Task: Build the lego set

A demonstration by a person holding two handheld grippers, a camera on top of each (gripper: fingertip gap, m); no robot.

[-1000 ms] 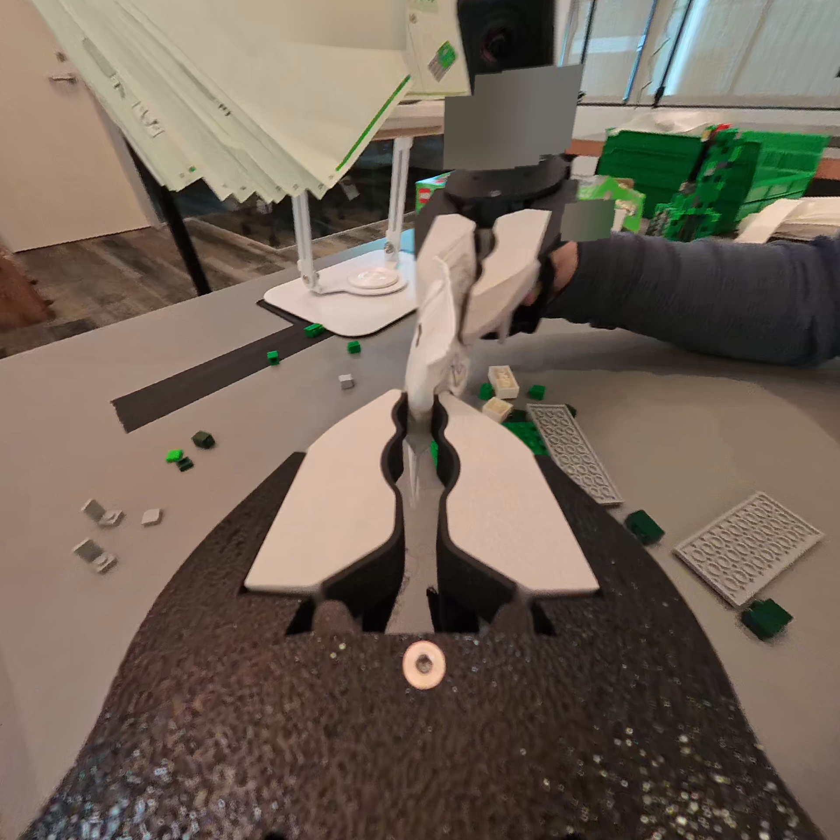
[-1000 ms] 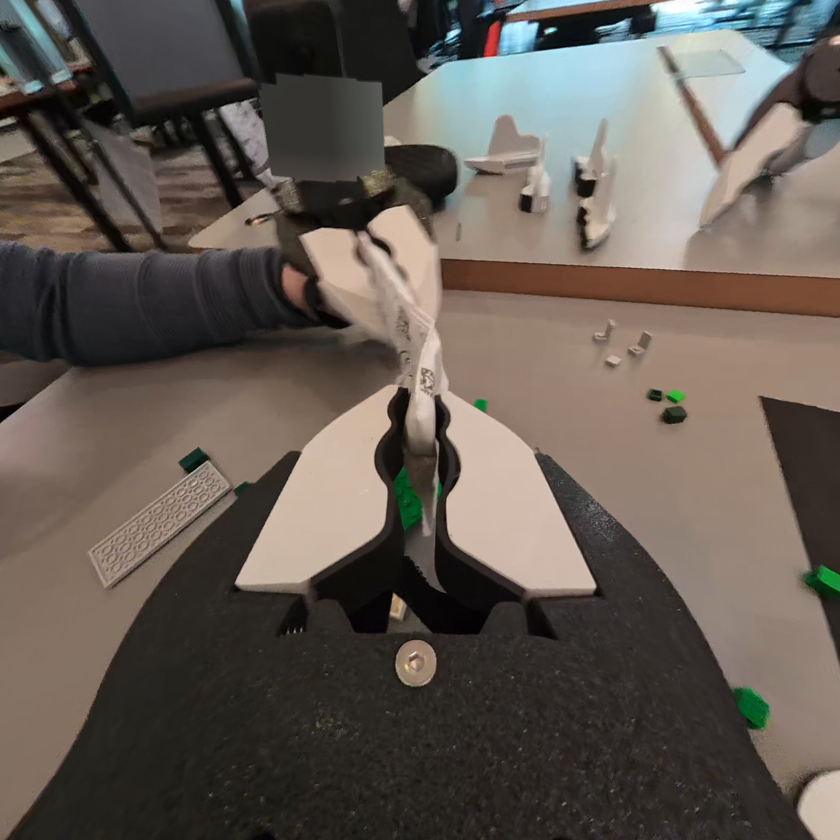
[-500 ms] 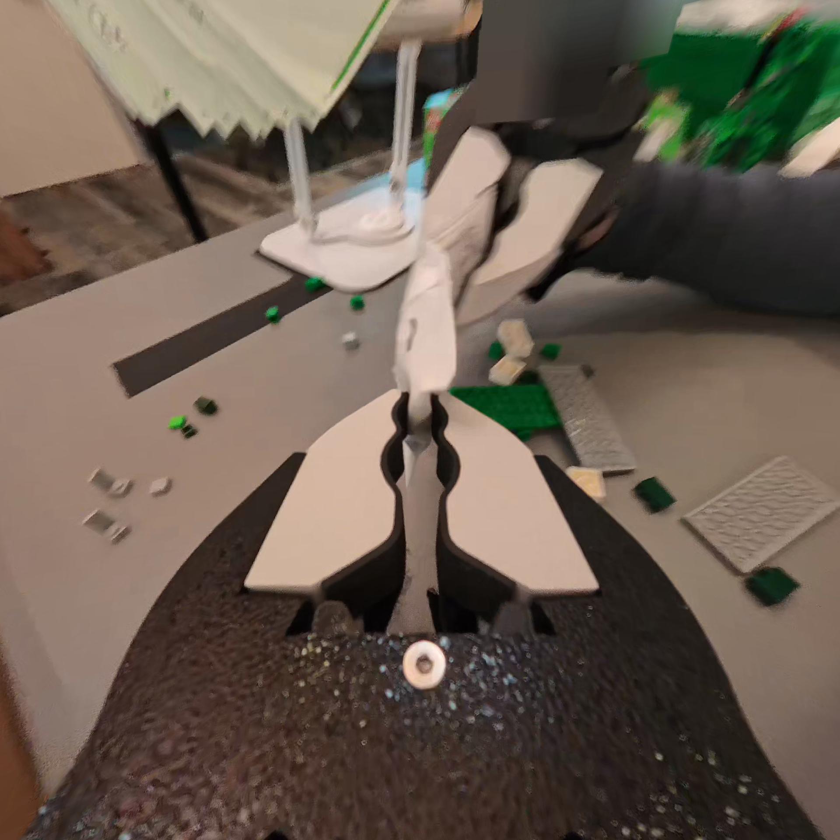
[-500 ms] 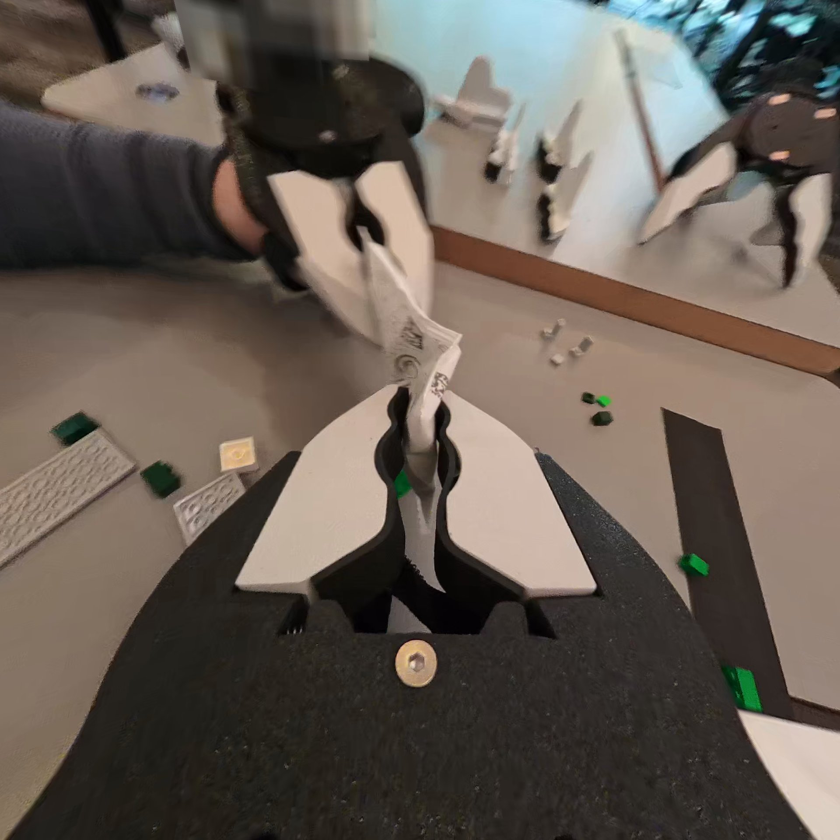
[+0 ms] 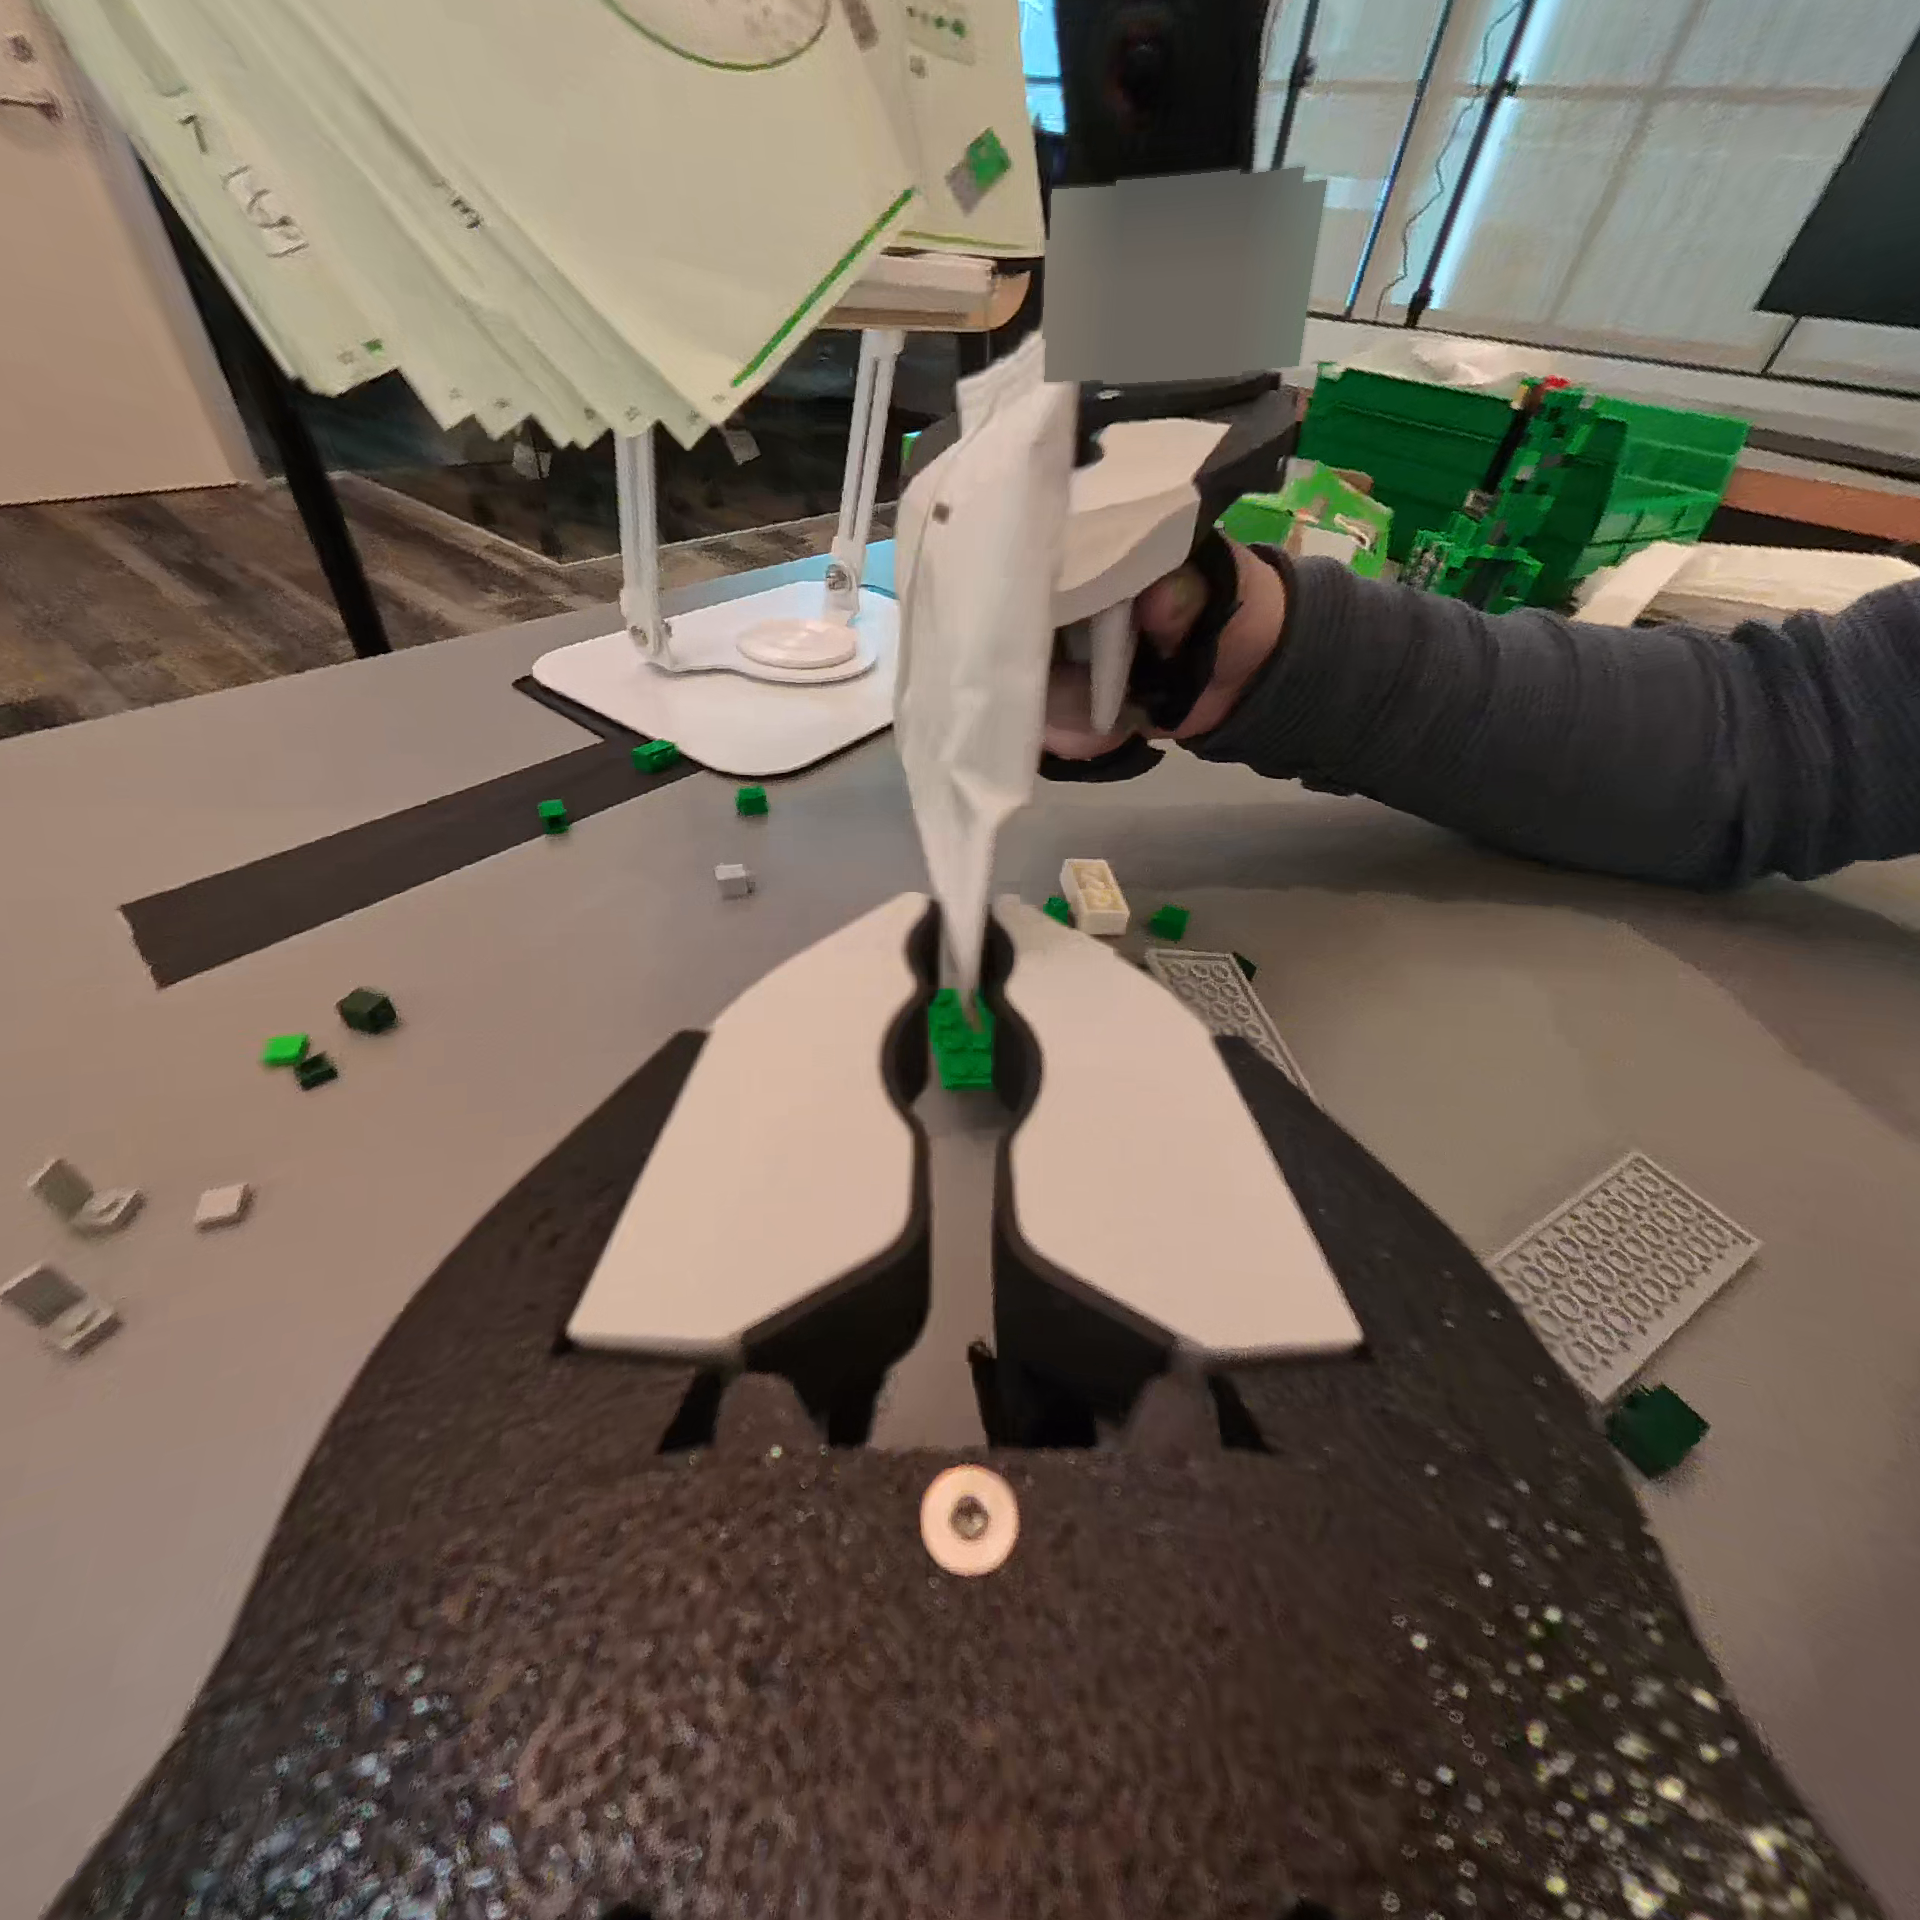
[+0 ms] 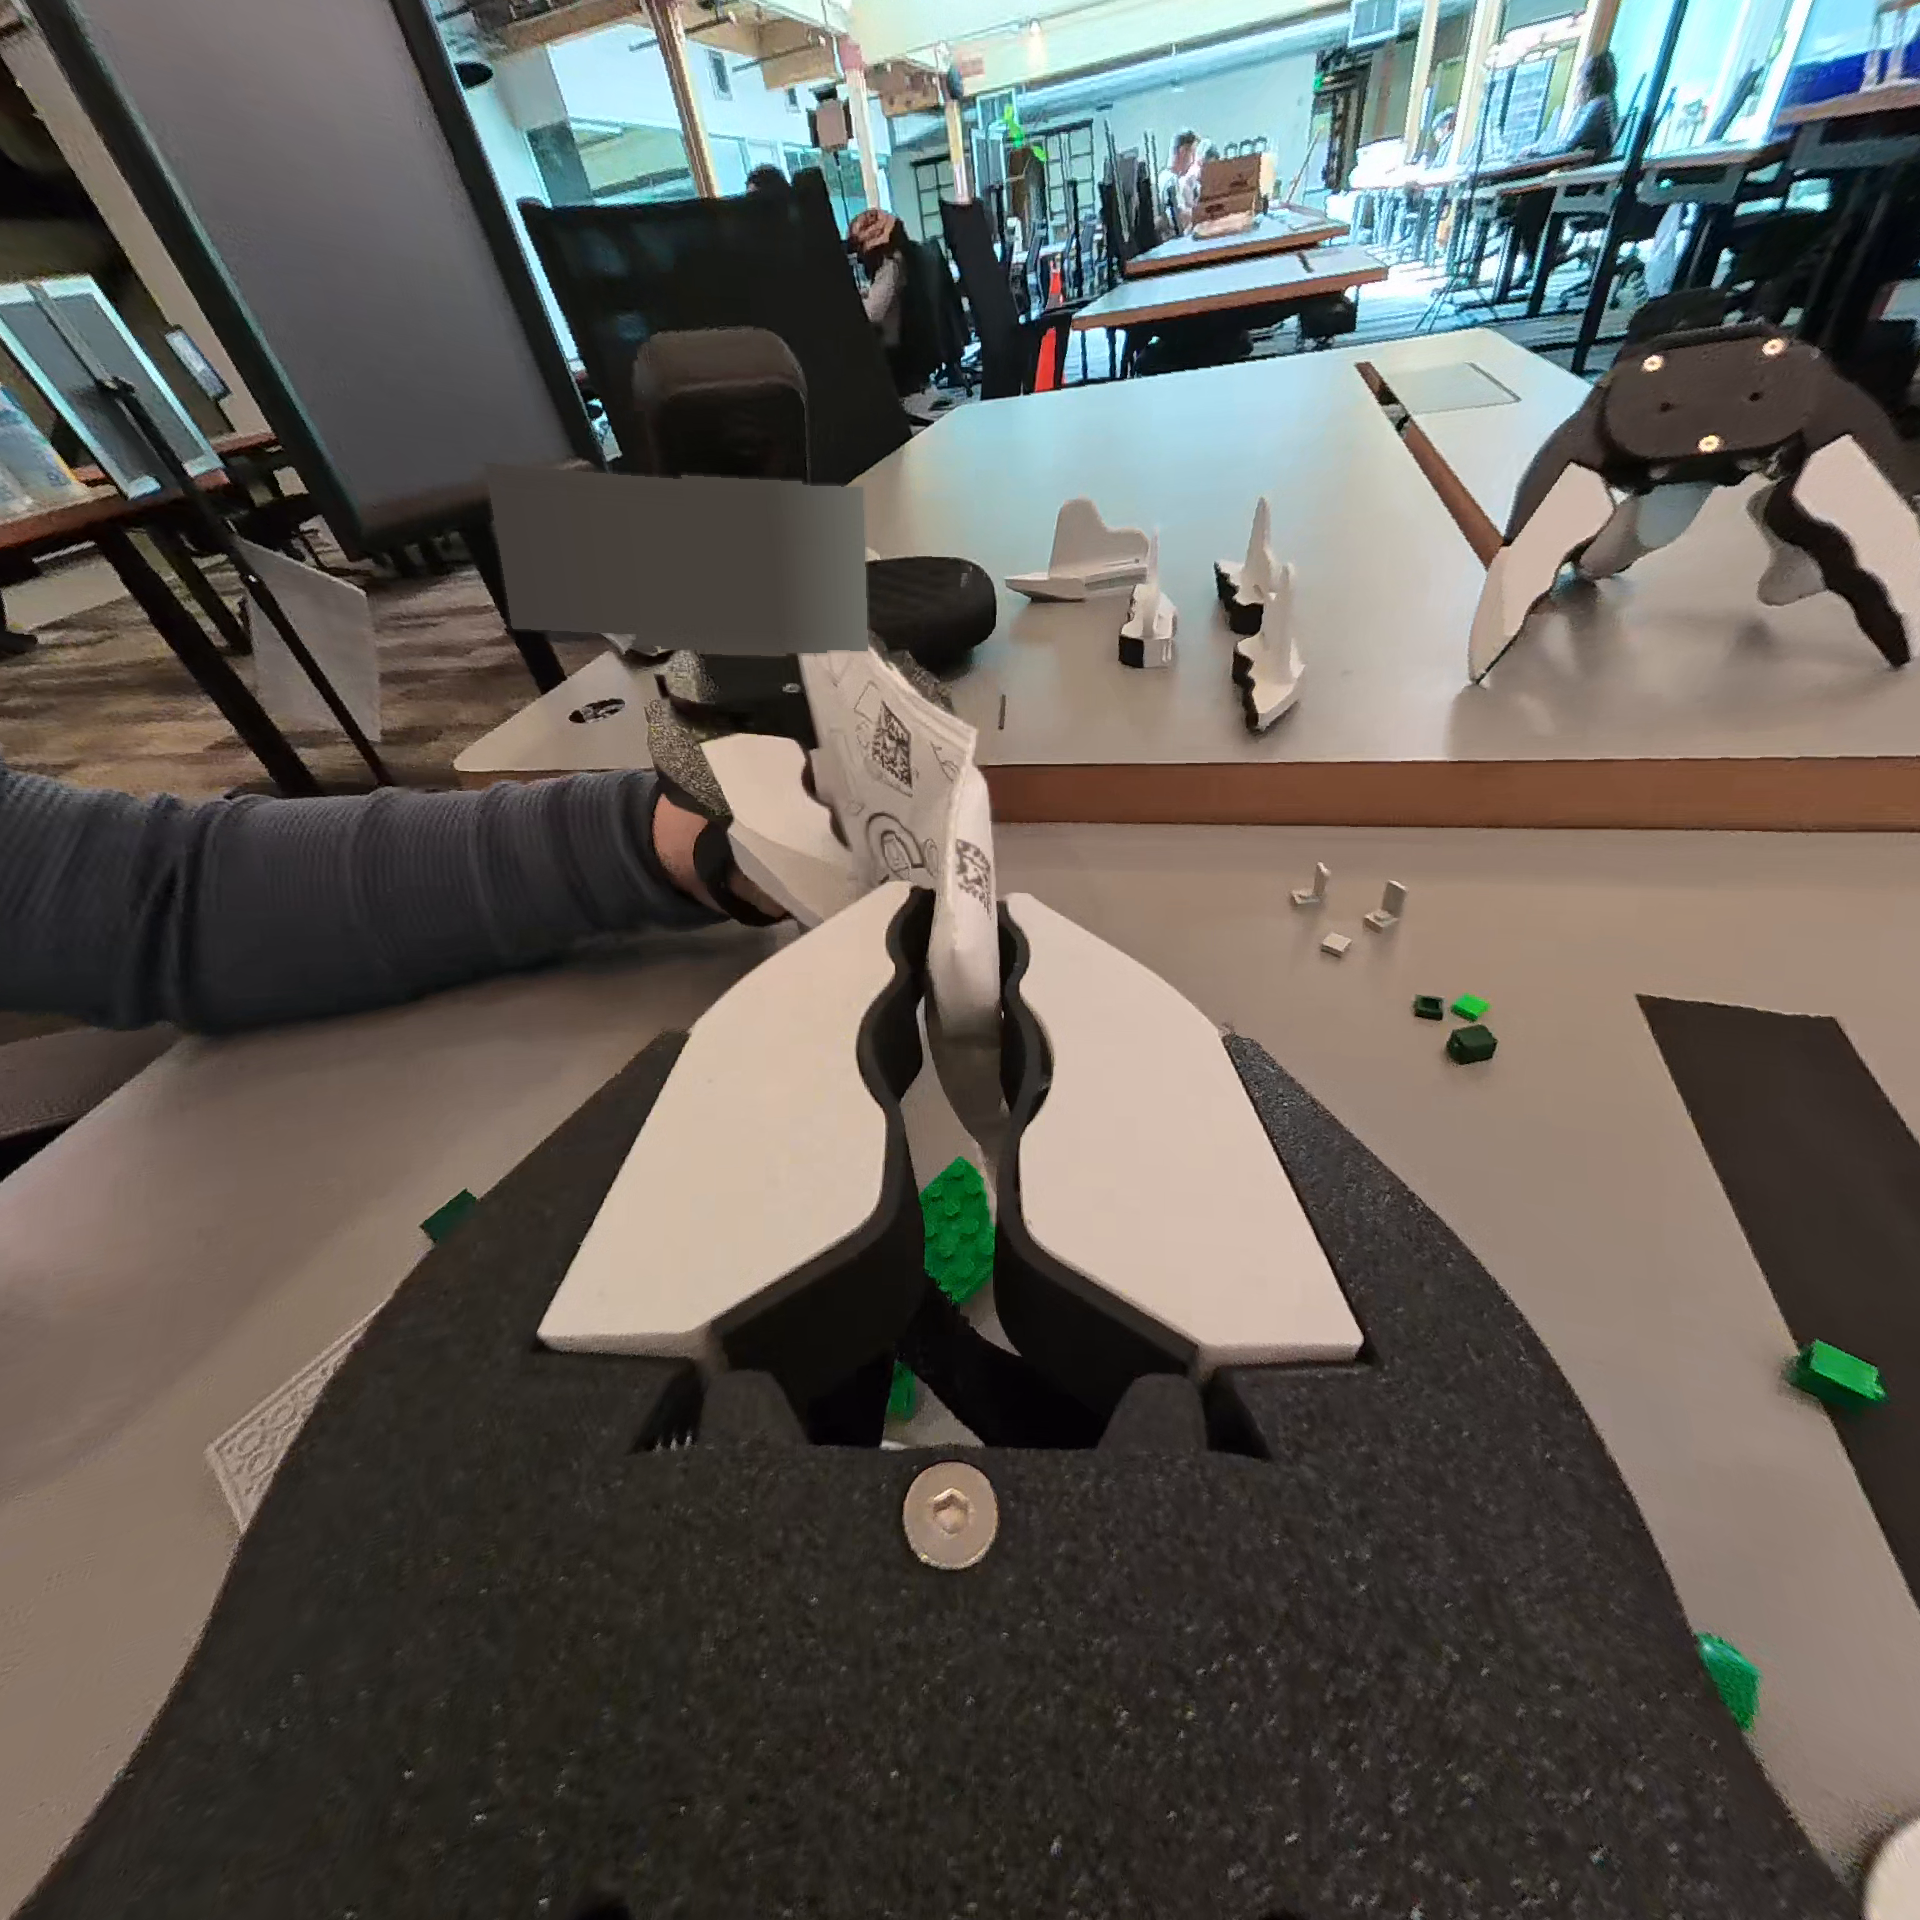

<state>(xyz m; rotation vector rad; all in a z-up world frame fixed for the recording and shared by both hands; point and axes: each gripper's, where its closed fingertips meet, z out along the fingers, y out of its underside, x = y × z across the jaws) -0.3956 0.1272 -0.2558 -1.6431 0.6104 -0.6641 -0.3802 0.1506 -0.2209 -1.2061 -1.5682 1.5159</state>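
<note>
Lego bricks, small and green [image 5: 961, 1047], could scatter off the grey worktop [image 5: 416, 1039]: both the left hand-held gripper [image 5: 966, 940] and right hand-held gripper [image 6: 961, 935] are clamped on the white paper parts bag [image 5: 977, 665], pulling it taut.

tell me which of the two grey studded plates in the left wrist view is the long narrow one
The grey plate right beside the left claw's right finger; it is a slim strip. The other grey plate, farther right near the picture's edge, is broader.

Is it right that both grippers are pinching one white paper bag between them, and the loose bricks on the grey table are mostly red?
Not quite: the loose bricks are mostly green, as the left wrist view shows. The rest holds: the left gripper and right gripper both pinch the one white paper bag above the grey table.
</note>
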